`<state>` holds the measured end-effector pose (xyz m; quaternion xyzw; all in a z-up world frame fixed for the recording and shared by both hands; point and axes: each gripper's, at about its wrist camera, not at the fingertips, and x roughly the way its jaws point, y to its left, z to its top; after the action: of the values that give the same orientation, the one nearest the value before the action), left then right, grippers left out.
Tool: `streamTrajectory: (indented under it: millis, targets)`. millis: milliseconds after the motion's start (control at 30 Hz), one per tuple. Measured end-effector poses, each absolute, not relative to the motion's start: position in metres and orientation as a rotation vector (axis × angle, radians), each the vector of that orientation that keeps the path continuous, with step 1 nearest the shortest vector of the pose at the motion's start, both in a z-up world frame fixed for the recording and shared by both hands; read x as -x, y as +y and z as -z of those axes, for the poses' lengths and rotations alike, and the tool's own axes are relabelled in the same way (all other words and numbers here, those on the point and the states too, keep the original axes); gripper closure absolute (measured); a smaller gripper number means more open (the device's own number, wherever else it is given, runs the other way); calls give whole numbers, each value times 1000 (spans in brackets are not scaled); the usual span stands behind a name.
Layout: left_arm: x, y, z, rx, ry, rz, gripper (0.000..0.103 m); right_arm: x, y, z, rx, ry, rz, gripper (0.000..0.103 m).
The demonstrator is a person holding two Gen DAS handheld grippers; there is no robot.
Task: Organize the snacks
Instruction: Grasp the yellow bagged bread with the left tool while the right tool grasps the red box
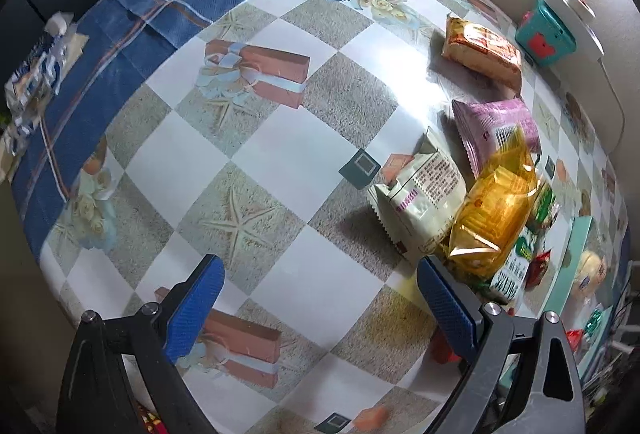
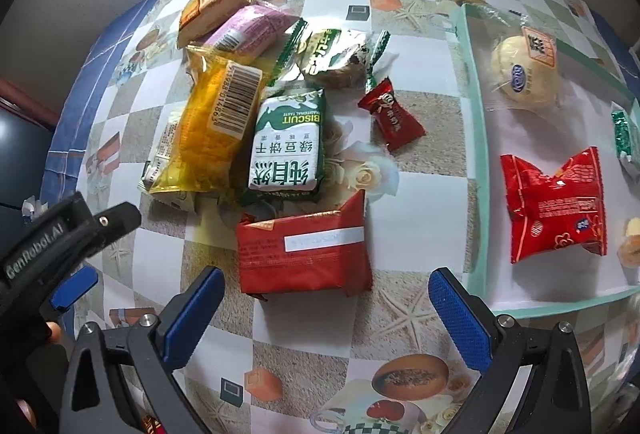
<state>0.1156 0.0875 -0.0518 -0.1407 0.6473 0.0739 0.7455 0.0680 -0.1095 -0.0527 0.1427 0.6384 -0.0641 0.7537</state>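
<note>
On the checkered tablecloth (image 2: 416,194), a teal-rimmed tray (image 2: 478,162) lay at the right, holding a red packet (image 2: 554,206), a round pastry in clear wrap (image 2: 524,74) and a small green wrapper (image 2: 624,138) at its far edge. Left of the tray, the loose snacks lay in a cluster: a yellow bag (image 2: 216,130) overlapping a cream packet (image 1: 420,190), a green biscuit pack (image 2: 288,146) touching the yellow bag, a red box-shaped pack (image 2: 304,250), a pink packet (image 2: 248,28), an orange packet (image 2: 214,4), and a small red candy (image 2: 390,114) apart toward the tray. The right gripper (image 2: 326,298) hovered with its jaws spread wide and empty, the red box-shaped pack just ahead between the fingertips' lines. The left gripper (image 1: 320,294) was likewise spread and empty, tilted over bare cloth, the yellow bag just beyond its right finger (image 1: 448,306).
</note>
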Motion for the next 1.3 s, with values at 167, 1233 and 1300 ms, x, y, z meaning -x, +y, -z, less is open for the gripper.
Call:
streamTrajectory:
  millis: [167, 1233, 1300]
  targets:
    - [-122, 96, 59, 371, 1427, -164, 6, -76, -102, 62, -297, 1398, 140, 0]
    - [-166, 66, 38, 179, 1382, -71, 6, -94, -103, 78, -223, 1361, 183, 26]
    - [-168, 63, 32, 176, 1370, -67, 6, -93, -107, 76, -224, 1365, 180, 26]
